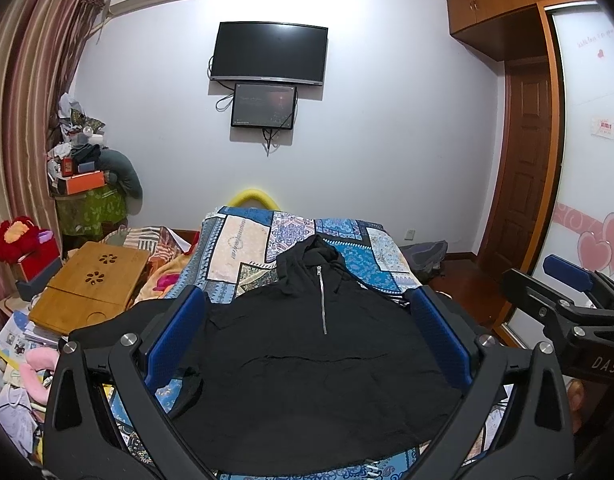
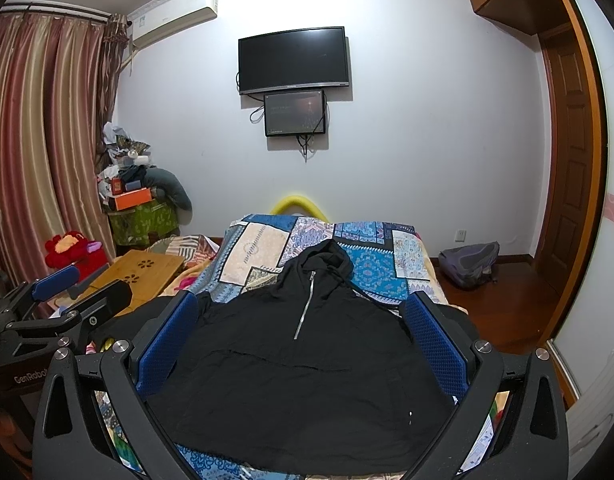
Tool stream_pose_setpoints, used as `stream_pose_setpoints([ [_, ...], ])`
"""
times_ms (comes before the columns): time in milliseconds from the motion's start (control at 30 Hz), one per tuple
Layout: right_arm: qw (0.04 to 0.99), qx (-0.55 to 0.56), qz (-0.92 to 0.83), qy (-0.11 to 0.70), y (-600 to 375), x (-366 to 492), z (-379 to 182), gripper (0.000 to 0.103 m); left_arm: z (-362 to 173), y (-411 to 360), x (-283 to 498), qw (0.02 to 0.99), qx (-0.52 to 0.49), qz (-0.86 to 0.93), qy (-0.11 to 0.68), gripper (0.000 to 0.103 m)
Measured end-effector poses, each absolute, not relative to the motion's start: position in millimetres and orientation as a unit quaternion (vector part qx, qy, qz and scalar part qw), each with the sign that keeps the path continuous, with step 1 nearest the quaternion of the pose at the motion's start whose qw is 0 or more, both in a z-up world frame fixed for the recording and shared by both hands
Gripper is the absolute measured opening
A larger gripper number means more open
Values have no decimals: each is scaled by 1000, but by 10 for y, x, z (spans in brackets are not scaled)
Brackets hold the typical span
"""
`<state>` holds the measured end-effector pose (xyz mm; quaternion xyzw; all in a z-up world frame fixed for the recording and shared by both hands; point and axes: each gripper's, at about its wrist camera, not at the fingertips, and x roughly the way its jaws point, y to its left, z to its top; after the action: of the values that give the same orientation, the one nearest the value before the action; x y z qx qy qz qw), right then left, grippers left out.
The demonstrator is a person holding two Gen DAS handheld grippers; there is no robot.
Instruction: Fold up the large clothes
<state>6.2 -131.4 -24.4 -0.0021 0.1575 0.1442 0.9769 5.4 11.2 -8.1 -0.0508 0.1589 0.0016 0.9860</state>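
Note:
A black hooded pullover (image 1: 307, 360) with a short silver zipper (image 1: 322, 300) lies flat, front up, on the patchwork bed cover (image 1: 243, 248), hood pointing to the far end. It also shows in the right wrist view (image 2: 307, 376). My left gripper (image 1: 307, 320) is open and empty, held above the garment's near part. My right gripper (image 2: 299, 320) is open and empty, likewise above it. The right gripper shows at the right edge of the left wrist view (image 1: 563, 292), and the left gripper at the left edge of the right wrist view (image 2: 67, 292).
A bamboo lap desk (image 1: 91, 280) and piled clutter lie left of the bed. A grey backpack (image 2: 469, 262) sits on the wooden floor at right, near a brown door (image 1: 523, 168). A TV (image 1: 269, 52) hangs on the far wall.

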Motion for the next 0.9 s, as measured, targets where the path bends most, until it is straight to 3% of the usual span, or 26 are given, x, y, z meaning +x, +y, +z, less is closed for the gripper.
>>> stream_pose_setpoints([
  [533,972,-2,141,190,-1237,249,-402,103,-216,253,264,982,-57,18,180,103],
  [900,960,-1,103,261,-1234,807,-772,103,-646,1038,812,962,-67,149,219,103],
])
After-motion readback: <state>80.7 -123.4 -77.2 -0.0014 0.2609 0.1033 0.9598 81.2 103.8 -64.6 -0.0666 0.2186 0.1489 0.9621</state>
